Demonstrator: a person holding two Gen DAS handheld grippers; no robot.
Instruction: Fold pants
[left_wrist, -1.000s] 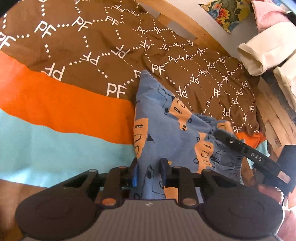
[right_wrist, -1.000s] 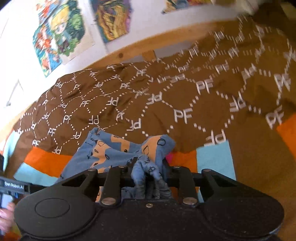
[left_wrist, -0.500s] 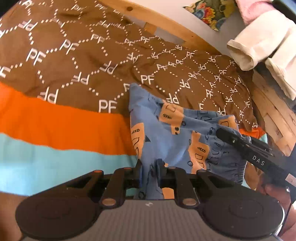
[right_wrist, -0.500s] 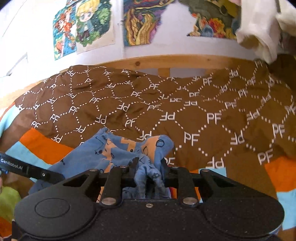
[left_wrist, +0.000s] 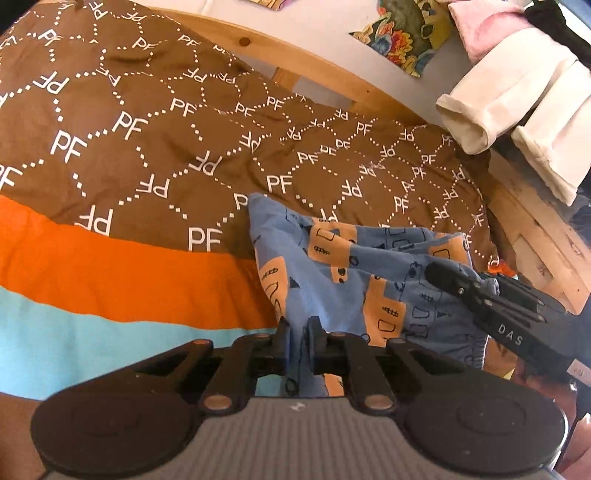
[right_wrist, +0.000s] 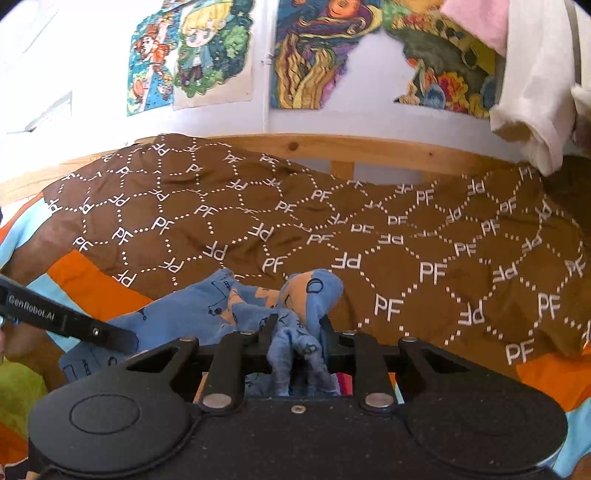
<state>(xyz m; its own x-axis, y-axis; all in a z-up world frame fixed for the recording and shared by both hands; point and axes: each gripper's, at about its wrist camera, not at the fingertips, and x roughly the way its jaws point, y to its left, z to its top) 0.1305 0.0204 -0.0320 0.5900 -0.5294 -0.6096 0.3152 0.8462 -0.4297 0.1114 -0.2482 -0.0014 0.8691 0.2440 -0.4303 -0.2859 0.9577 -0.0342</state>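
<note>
Both the left gripper (left_wrist: 298, 339) & right gripper (right_wrist: 295, 334) have jaws pinching the blue pants (left_wrist: 354, 280), bunched on the bedspread (left_wrist: 147, 155) w/ wooden bedframe (left_wrist: 332, 74) behind; thick wad may slip, skewing fold.

A bed with a wooden frame (right_wrist: 369, 149) carries a brown, orange and light-blue cover (left_wrist: 122, 147); colourful posters (right_wrist: 192, 55) hang on the white wall (right_wrist: 74, 44), cream clothing (left_wrist: 491, 107) at right

From my feeds, the pants (left_wrist: 332, 291) lay on the bedspread (left_wrist: 147, 155), with the wooden rail (right_wrist: 369, 151) and posters (right_wrist: 192, 55) behind.
</note>
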